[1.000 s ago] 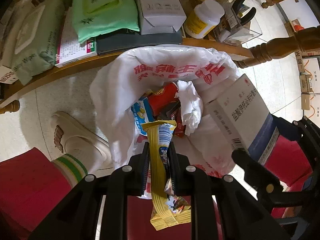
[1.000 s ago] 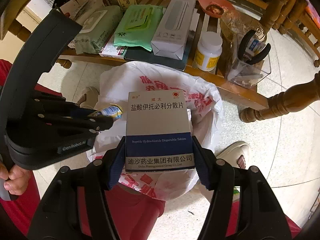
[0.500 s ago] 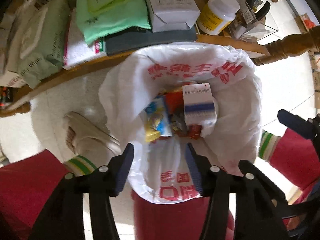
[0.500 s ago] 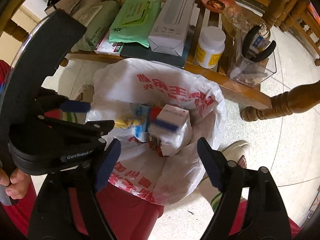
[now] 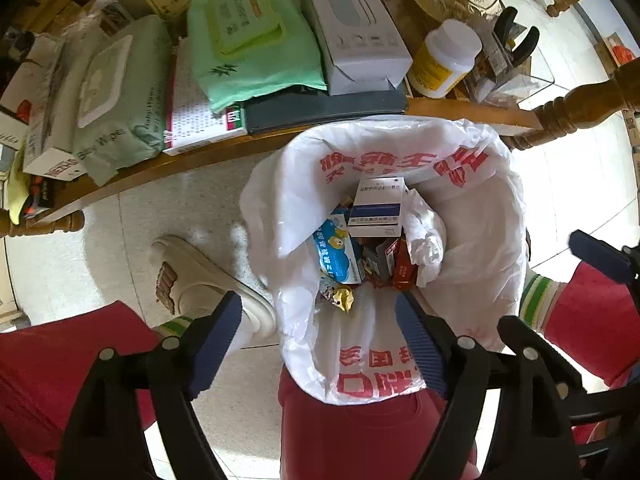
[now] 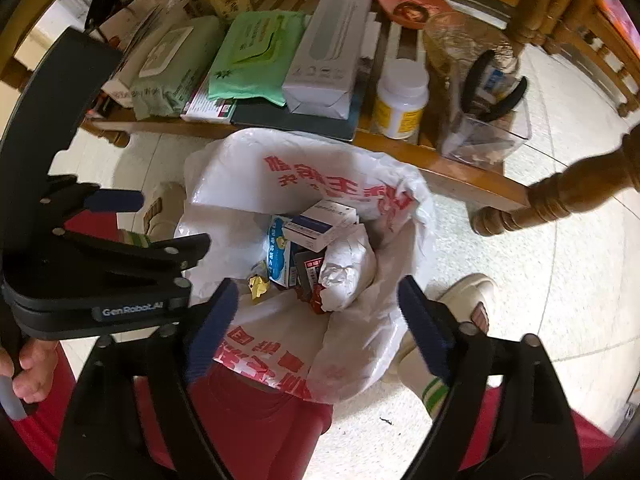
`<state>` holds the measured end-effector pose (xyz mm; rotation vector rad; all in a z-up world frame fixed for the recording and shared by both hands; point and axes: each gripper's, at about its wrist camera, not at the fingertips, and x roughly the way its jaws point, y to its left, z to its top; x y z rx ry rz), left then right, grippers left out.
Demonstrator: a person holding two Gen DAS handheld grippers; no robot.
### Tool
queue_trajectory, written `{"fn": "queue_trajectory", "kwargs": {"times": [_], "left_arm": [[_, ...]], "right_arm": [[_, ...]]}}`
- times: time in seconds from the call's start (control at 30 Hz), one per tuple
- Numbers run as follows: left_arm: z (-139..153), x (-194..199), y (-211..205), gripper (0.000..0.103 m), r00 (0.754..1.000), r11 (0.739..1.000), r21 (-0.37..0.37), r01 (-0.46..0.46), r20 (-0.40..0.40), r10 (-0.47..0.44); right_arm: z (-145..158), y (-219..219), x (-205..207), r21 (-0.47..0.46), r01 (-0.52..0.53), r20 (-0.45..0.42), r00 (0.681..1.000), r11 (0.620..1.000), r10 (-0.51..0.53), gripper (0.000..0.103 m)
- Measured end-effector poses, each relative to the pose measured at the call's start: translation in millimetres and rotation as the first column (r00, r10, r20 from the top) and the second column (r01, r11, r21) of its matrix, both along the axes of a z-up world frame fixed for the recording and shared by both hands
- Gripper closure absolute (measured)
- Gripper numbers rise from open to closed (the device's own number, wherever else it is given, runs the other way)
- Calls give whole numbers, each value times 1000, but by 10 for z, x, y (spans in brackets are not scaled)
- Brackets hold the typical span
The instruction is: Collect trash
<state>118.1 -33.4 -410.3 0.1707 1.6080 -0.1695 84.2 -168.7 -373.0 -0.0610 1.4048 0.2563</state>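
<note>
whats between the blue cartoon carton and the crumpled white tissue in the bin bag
In the left wrist view, dark and red snack wrappers lie between the blue cartoon carton and the crumpled white tissue; the white medicine box rests above that gap.

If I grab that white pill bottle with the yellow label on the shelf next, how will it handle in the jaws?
The pill bottle looks like rigid plastic, so it should hold its shape when squeezed. Its round, smooth side may slip or twist between flat pads. It stands upright near the wooden shelf edge, so a sideways nudge could tip it and set it rolling. How full it is cannot be seen.
</note>
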Motion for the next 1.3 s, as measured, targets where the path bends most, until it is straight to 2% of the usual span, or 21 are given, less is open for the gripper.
{"fn": "queue_trajectory", "kwargs": {"times": [0.17, 0.4, 0.5, 0.57, 0.77, 0.9, 1.07, 1.13, 1.2, 1.3], "left_arm": [[214, -88, 53, 19, 999, 1000, 15, -5, 43, 4], [496, -270, -26, 17, 993, 998, 58, 26, 113, -32], [646, -332, -7, 17, 990, 999, 40, 20, 141, -25], [756, -386, -13, 17, 987, 999, 34, 21, 161, -26], [1165, -550, -13, 17, 966, 1000, 24, 17, 257, -23], [1466, -644, -29, 17, 942, 999, 32, 15, 336, -25], [1930, -775, -47, 16, 907, 1000, -6, 13, 421, -10], [2130, -838, -55, 16, 887, 1000, -9, 12, 462, -6], [2334, -899, -68, 14, 865, 1000, -26, 12, 501, 2], [2668, -1004, -83, 12, 817, 1000, -24, -2, 576, 16]], "right_arm": [[201, -52, -93, 3, 60, 34, 998, 998, -60, 12], [517, -160, -233, 29, 172, 76, 982, 985, -174, 8], [619, -186, -328, 42, 208, 73, 975, 977, -210, 7], [718, -187, -407, 61, 213, 98, 971, 975, -219, 7], [1176, -120, -605, 24, 198, 215, 956, 980, -198, 7], [1518, -120, -753, 15, 215, 294, 932, 976, -210, 7], [1933, -173, -974, 75, 228, 387, 891, 971, -239, 7], [2106, -183, -1053, 75, 230, 431, 870, 970, -239, 7], [2332, -188, -1172, 85, 227, 495, 835, 970, -239, 7], [2612, -208, -1295, 80, 245, 561, 790, 966, -247, 7]]}}
